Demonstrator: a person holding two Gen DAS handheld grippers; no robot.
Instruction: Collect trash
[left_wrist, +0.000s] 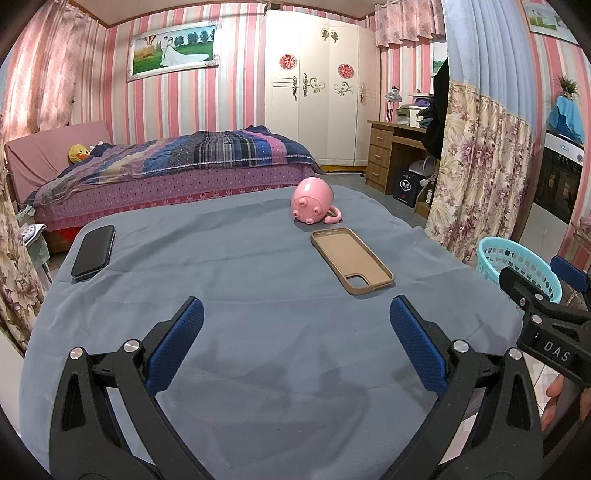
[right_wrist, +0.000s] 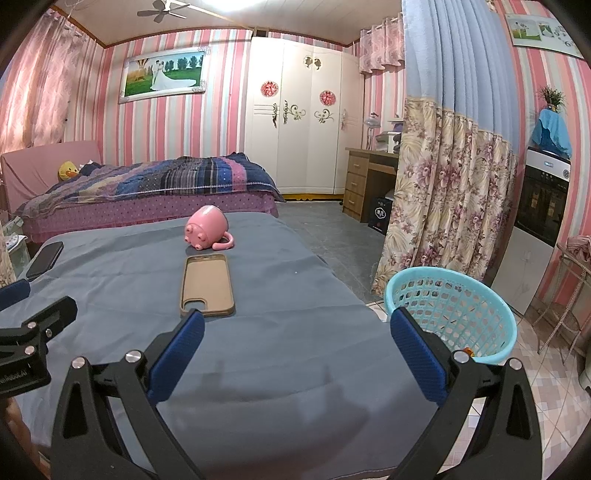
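- Both the left gripper (left_wrist: 295, 343) and the right gripper (right_wrist: 297, 349) hover with fingers wide apart, holding nothing.
- No obvious trash shows on the blue cloth (left_wrist: 258, 332); grabbing the brown phone case (right_wrist: 207, 285), pink mug (right_wrist: 207, 228) or black phone (left_wrist: 93, 252) by mistake is the risk.
- The teal basket (right_wrist: 448, 314) sits off the table's right edge, so a short drop could miss it.
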